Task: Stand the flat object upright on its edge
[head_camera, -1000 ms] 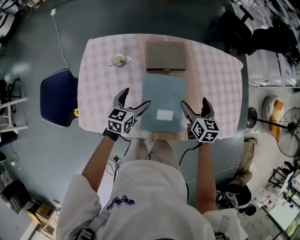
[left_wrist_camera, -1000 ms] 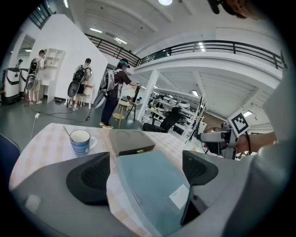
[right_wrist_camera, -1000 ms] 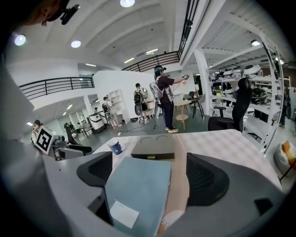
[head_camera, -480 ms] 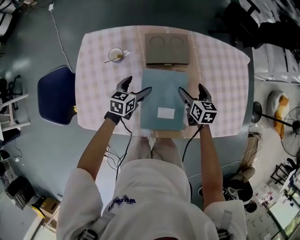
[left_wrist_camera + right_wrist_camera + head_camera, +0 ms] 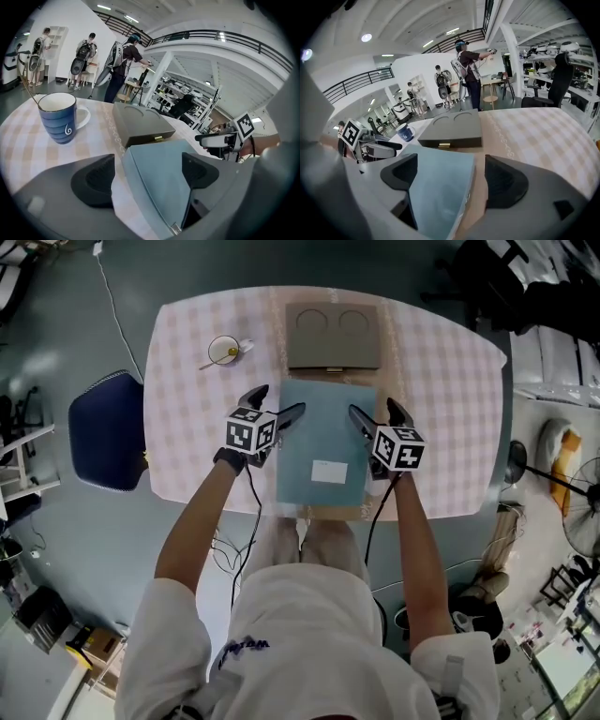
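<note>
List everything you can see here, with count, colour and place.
table: one, pink-and-white checked cloth, centre
folder: one, blue-grey with a white label, flat at the table's near edge
box: one, grey-brown with two round recesses, just beyond the folder
mug: one, blue, table's far left
chair: one, navy, left of the table
left gripper: one, grey, fingers open and just been closing, folder's left edge between them
right gripper: one, grey, fingers open and just been closing, folder's right edge between them
</note>
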Demonstrator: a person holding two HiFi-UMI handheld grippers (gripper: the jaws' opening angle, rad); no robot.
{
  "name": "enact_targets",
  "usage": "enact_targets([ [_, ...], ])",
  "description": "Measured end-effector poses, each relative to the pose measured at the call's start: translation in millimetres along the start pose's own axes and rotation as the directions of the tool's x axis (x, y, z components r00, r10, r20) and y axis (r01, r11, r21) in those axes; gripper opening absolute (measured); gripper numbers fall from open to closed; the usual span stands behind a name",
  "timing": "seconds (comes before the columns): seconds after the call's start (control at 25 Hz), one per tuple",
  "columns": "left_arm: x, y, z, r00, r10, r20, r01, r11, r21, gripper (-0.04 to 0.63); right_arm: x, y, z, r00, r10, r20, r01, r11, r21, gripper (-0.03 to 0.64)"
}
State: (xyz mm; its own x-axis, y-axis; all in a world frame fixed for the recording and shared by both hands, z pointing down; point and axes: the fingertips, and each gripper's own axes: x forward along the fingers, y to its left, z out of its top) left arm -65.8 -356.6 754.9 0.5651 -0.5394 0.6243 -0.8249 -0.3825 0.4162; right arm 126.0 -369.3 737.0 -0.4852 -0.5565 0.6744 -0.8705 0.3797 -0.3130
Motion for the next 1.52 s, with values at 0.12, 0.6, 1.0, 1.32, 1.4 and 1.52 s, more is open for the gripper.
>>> enact_targets([
  [0.12,8,4,0,1.000,0.003,-0.012,-0.003,1.000,-0.011,0.439,11,-5,-3,1.000,0.005,-0.018,-0.005,1.000,0.008,0.449],
  [0.6,28,11,-3,0.999,-0.014,-0.045,0.012,0.999,-0.037,0.413,35,-15,-9,0.998,0.025,-0.063,-0.023,0.999,0.030,0.402],
  [1.0,39,5,-8,0.997,-0.018,-0.080,0.014,0.999,-0.048,0.365,45,-11,-19,0.992,0.058,-0.112,-0.051,0.997,0.064,0.333],
  [1.32,38,5,-5,0.997,-0.003,-0.072,-0.001,0.999,-0.048,0.363,44,-10,-17,0.991,0.052,-0.122,-0.046,0.997,0.056,0.330],
  [1.4,34,2,-3,0.998,0.000,-0.068,-0.003,0.999,-0.038,0.362,40,-8,-15,0.991,0.049,-0.121,-0.043,0.998,0.051,0.330],
  [1.52,23,-5,5,0.999,0.009,-0.049,-0.009,1.000,-0.003,0.360,28,-2,-9,0.993,0.044,-0.109,-0.040,0.999,0.037,0.328],
])
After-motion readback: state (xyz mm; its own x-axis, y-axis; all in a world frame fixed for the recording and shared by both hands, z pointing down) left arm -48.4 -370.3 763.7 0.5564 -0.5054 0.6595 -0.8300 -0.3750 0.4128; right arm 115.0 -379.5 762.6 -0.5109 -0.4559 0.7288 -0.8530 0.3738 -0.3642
